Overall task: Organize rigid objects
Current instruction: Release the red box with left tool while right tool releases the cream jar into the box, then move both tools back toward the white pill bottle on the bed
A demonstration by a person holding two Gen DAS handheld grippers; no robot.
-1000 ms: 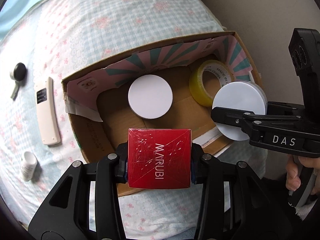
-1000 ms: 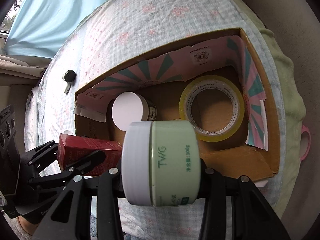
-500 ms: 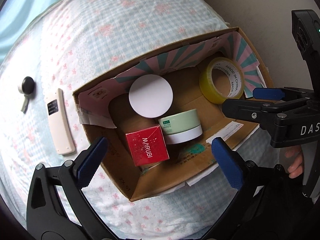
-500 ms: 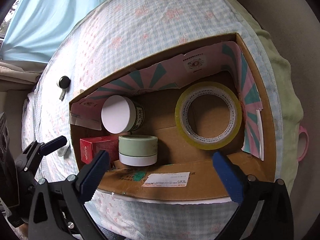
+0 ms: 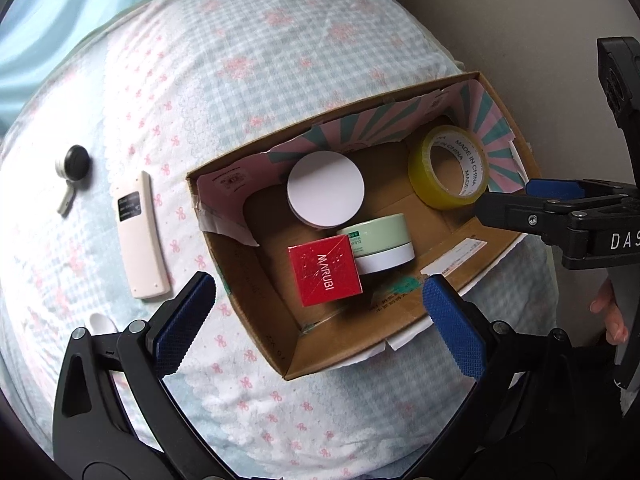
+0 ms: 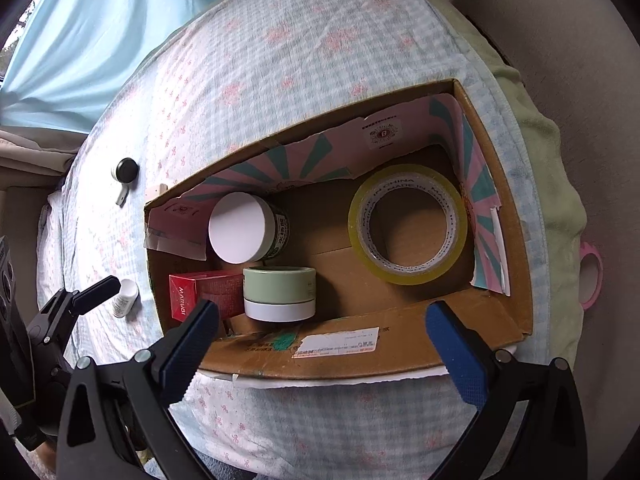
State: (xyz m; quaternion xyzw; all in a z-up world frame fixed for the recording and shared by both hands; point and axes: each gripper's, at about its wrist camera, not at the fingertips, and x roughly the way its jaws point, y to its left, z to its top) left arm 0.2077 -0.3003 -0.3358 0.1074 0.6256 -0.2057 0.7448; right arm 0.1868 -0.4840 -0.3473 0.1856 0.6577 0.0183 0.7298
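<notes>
A cardboard box point(image 5: 256, 312) point(image 6: 400, 356) lies on the patterned bed cover. Inside it are a red MARUBI box point(image 5: 324, 276) point(image 6: 200, 294), a green jar with a white lid point(image 5: 380, 242) point(image 6: 279, 294), a white-lidded jar point(image 5: 326, 189) point(image 6: 240, 227) and a yellow tape roll point(image 5: 448, 168) point(image 6: 408, 224). My left gripper point(image 5: 320, 320) is open and empty above the box's near left corner. My right gripper point(image 6: 320, 344) is open and empty over the box's near wall. The right gripper also shows at the right edge of the left wrist view point(image 5: 528, 206).
On the cover left of the box lie a white remote point(image 5: 140, 236), a black and silver round gadget point(image 5: 74, 172) point(image 6: 126, 176) and a small white bottle point(image 6: 126, 298) point(image 5: 102, 322). A pink ring point(image 6: 592, 276) sits at the bed's right edge by the wall.
Both grippers opened, dropping the red box and the green jar into the cardboard box. Both have since pulled back and up, away from it.
</notes>
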